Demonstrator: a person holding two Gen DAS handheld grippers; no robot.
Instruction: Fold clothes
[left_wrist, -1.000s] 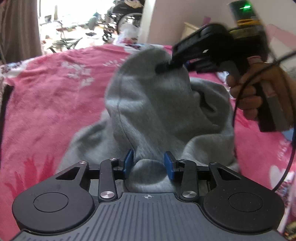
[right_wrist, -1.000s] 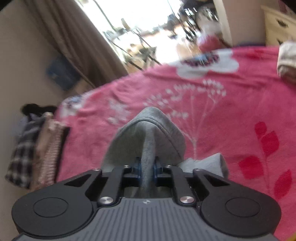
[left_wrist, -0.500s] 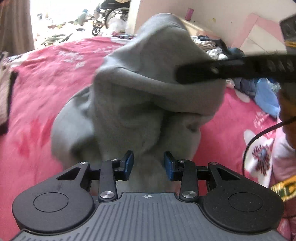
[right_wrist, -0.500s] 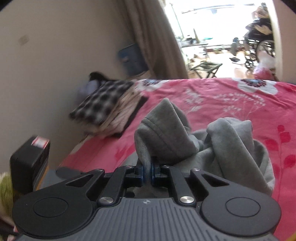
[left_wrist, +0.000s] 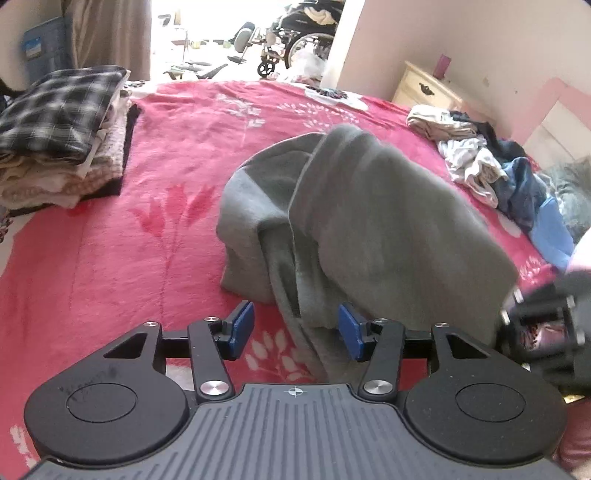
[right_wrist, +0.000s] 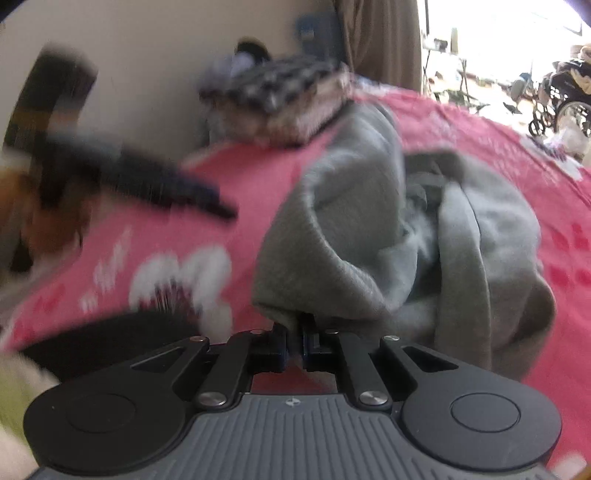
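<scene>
Grey sweatshirt (left_wrist: 354, 206) sits bunched in the middle of the bed, on the pink flowered blanket (left_wrist: 177, 206), draped in thick folds with one edge lifted toward the near side. The left gripper (left_wrist: 295, 328) has its jaws wide apart, a hanging strip of the grey fabric running down between the blue pads (left_wrist: 242, 325) without being pinched. Over in the right wrist view, the right gripper (right_wrist: 294, 345) has its jaws pressed together on a fold of the sweatshirt's edge, and the cloth rises from there into a rumpled mound. That view is badly blurred, with the left gripper a dark smear at the left. A stack of folded clothes (left_wrist: 62, 136) topped by a black-and-white plaid piece sits at the far left corner of the bed. A loose heap of unfolded clothes (left_wrist: 491, 166) lies along the right edge. Beyond the bed's far edge stand a cream nightstand (left_wrist: 424, 86) and a wheelchair (left_wrist: 295, 44).
</scene>
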